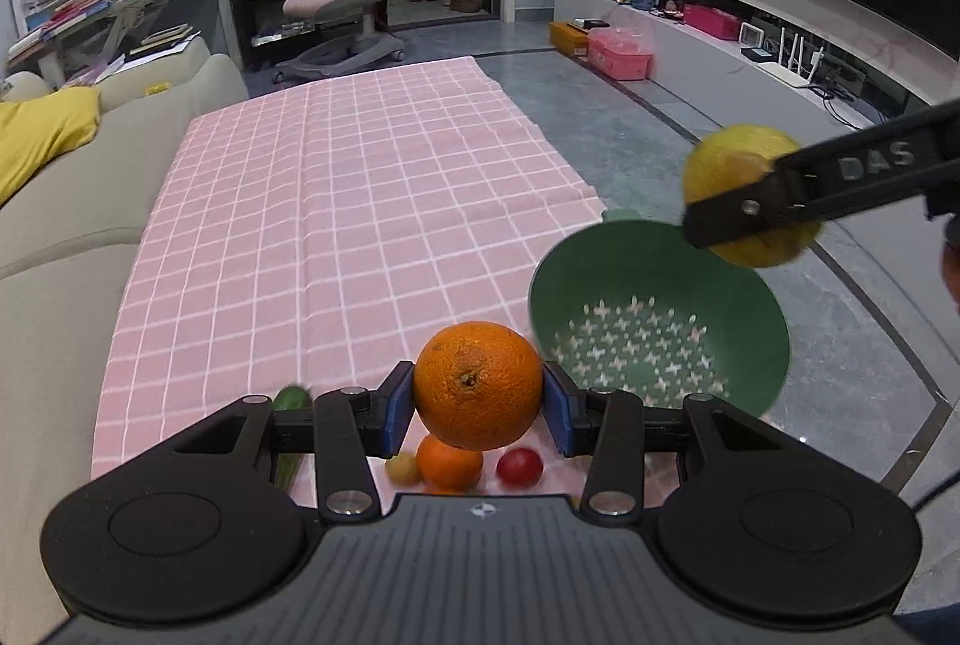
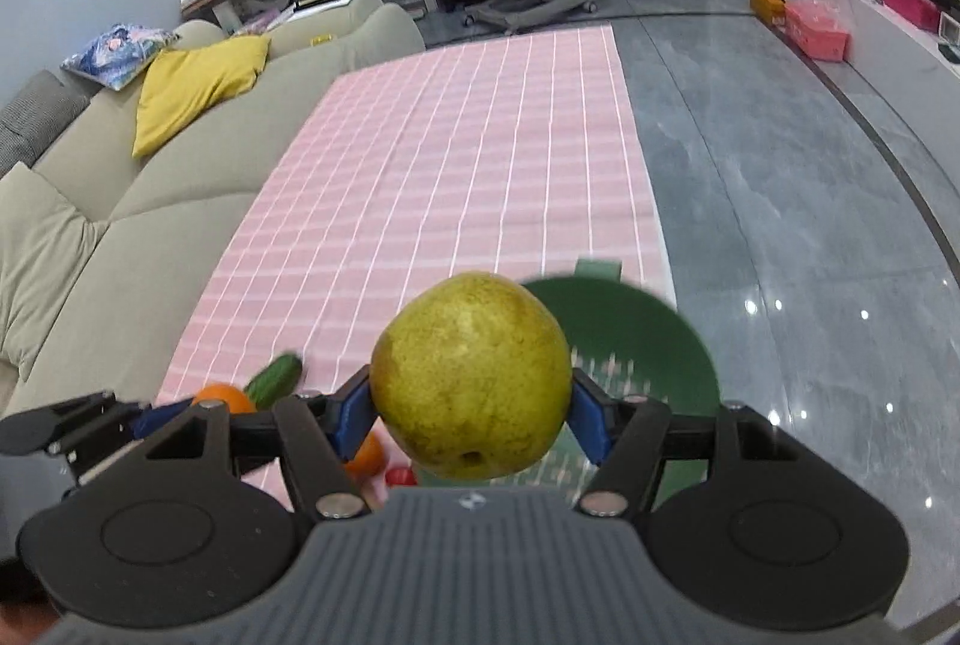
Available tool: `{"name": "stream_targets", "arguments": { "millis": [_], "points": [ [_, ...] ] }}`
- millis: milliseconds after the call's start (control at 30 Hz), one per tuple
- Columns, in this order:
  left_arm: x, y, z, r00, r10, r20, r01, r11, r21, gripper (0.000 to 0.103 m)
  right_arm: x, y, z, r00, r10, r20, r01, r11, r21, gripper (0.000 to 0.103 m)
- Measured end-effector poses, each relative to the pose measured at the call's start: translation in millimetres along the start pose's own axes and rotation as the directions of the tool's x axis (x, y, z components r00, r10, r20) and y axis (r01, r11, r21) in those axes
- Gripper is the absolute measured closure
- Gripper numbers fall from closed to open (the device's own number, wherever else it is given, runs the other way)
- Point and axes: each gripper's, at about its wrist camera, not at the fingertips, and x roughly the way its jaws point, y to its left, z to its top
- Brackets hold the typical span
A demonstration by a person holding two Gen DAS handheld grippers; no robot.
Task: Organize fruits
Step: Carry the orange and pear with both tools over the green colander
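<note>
- Fruits: round, dimpled orange point(image 1: 478, 384), firm, fairly heavy, pinched at its widest girth by left gripper point(image 1: 478, 393); jaws closed on it
- Smooth yellow-green pear point(image 2: 471, 375), bruisable, clamped at its belly by right gripper point(image 2: 471, 408), above green perforated plastic colander point(image 2: 660, 339) at right

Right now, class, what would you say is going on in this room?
A person is sorting fruit with two handheld grippers. The left gripper is shut on a large orange, lifted above the pink checked cloth. The right gripper is shut on a yellow-green pear, held over the green colander, which looks empty. A smaller orange, a red tomato and a cucumber lie on the cloth.
</note>
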Motion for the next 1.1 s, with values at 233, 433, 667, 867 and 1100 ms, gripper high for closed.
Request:
{"name": "stream_targets", "arguments": {
  "millis": [233, 433, 667, 867, 1100],
  "points": [
    [28.6, -26.7, 16.1, 1.0, -0.027, -0.013, 0.028, 0.998, 0.059, 0.053, 33.7, -24.9, 10.6, 0.999, -0.035, -0.028, 0.035, 0.999, 0.011, 0.04],
    [58.3, -47.4, 18.8, 0.996, -0.071, -0.046, 0.075, 0.993, 0.091, 0.053, 56.9, -49.8, -1.1, 0.996, -0.033, -0.081, 0.039, 0.997, 0.064, 0.04],
    [95.6, -72.6, 12.0, 0.975, -0.158, -0.155, 0.189, 0.959, 0.212, 0.053, 85.9, -69.8, -15.3, 0.989, -0.033, -0.142, 0.051, 0.991, 0.127, 0.04],
    [118.7, -80.4, 13.1, 0.96, -0.161, -0.228, 0.221, 0.937, 0.27, 0.053, 103.6, -74.1, -22.3, 0.982, -0.037, -0.188, 0.061, 0.99, 0.124, 0.04],
    [138.6, -85.9, 8.3, 0.931, -0.137, -0.337, 0.26, 0.899, 0.352, 0.053, 119.3, -65.6, -28.5, 0.969, -0.084, -0.232, 0.09, 0.996, 0.018, 0.04]
  ]
}}
